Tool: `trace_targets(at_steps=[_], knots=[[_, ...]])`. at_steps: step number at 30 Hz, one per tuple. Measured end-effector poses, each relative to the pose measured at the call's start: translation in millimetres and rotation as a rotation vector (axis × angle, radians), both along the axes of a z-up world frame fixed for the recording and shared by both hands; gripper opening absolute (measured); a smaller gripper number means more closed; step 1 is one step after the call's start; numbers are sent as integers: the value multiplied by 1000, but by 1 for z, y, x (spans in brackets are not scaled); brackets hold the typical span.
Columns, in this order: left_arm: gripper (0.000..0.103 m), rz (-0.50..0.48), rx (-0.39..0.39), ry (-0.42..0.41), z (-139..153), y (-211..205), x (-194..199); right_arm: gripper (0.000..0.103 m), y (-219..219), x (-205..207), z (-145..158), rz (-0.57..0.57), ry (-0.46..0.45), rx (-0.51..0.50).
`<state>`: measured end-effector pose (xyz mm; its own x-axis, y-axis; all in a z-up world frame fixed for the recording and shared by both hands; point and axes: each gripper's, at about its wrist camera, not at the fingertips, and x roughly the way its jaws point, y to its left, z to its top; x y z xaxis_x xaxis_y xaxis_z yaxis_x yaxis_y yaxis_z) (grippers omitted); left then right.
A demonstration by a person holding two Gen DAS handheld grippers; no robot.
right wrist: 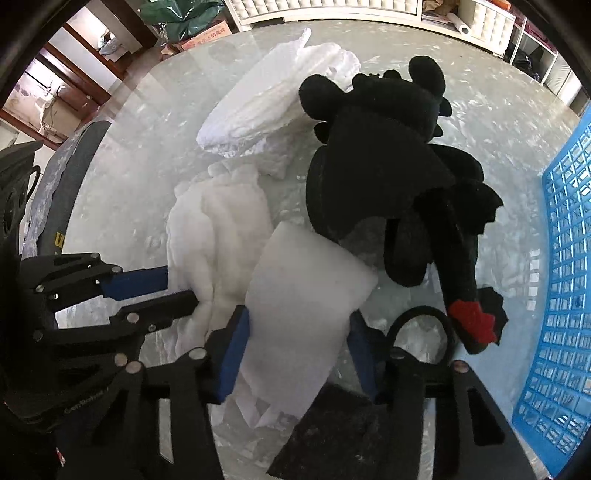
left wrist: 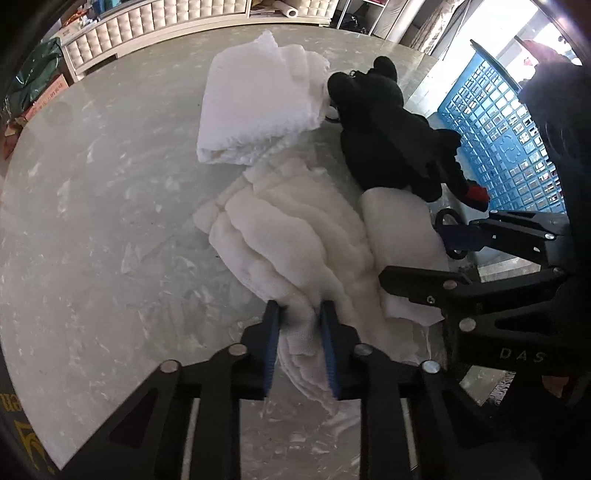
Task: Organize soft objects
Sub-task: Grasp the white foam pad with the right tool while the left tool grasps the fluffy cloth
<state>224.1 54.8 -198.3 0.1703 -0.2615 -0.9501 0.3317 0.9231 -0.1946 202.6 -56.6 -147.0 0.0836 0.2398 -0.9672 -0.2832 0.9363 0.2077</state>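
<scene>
A crumpled white towel [left wrist: 295, 243] lies on the marble table; it also shows in the right wrist view [right wrist: 210, 229]. My left gripper [left wrist: 300, 345] is shut on its near edge. A smooth white folded cloth [right wrist: 299, 306] lies to the right of it, also seen in the left wrist view [left wrist: 399, 225]. My right gripper [right wrist: 295, 354] stands with its jaws wide on either side of this cloth. A black plush dragon [right wrist: 384, 162] with a red tail tip [right wrist: 471, 317] lies beyond. A folded white towel [left wrist: 255, 107] lies farther back.
A blue plastic crate [right wrist: 561, 295] stands at the right, also in the left wrist view [left wrist: 506, 140]. The marble table [left wrist: 92, 221] stretches to the left. A tufted white bench [left wrist: 147, 33] runs along the far side.
</scene>
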Motion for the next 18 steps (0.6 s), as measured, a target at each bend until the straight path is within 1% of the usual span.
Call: trace_targets(at_steps=[2,4,7,13,18], knots=[[14,-19,20,-23,2,-8,-4,41,0,-2,0,1,1,10],[14,-13,24,-25,2,-11,-6,37,-2,-2,2,-7,2,20],[14,-3,31,-30,9,-5,-14,34,-5,-7,11,-10,-14,22],[14,34,16,-53,29,-2,-33,34,-15,-13,29,-19,-45,27],[14,43,14,-91,54,-6,-51,34,-23,-21,42,-20,-70,31]])
